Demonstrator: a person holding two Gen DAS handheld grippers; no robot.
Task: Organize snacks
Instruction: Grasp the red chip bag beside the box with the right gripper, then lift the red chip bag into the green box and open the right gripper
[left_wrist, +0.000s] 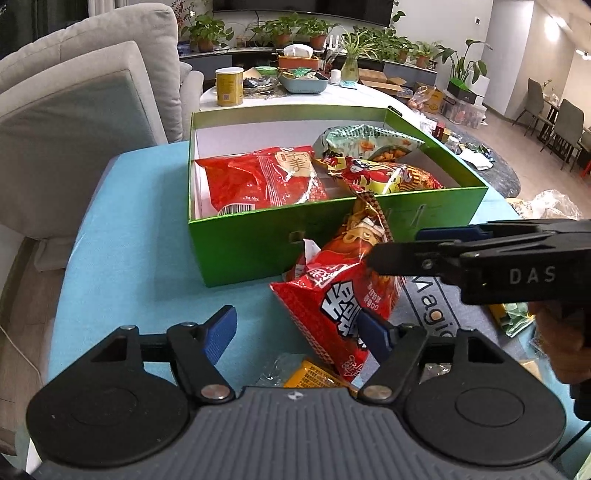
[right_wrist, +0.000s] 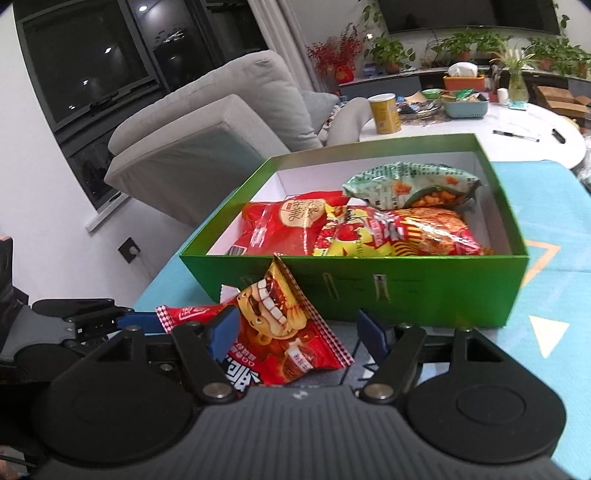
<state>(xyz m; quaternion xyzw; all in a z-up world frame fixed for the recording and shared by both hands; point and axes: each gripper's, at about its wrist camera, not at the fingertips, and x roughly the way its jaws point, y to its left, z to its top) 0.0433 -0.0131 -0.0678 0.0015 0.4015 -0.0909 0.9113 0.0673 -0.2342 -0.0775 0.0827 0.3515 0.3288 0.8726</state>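
A green box (left_wrist: 243, 247) (right_wrist: 424, 291) stands on the blue mat and holds a red snack bag (left_wrist: 258, 181) (right_wrist: 280, 229), a red-yellow bag (left_wrist: 388, 177) (right_wrist: 399, 232) and a pale green bag (left_wrist: 365, 142) (right_wrist: 406, 182). A red snack bag (left_wrist: 332, 295) (right_wrist: 280, 332) leans against the box's near wall. My left gripper (left_wrist: 299, 332) is open, its right finger touching the bag. My right gripper (right_wrist: 295, 336) is open around the bag's near part and comes in from the right in the left wrist view (left_wrist: 402, 251).
An orange packet (left_wrist: 314, 376) and clear wrapping lie just in front of my left gripper. More packets (left_wrist: 513, 317) lie at the right on a grey mat. A grey sofa (left_wrist: 74, 110) is to the left, a cluttered white table (left_wrist: 295, 96) behind the box.
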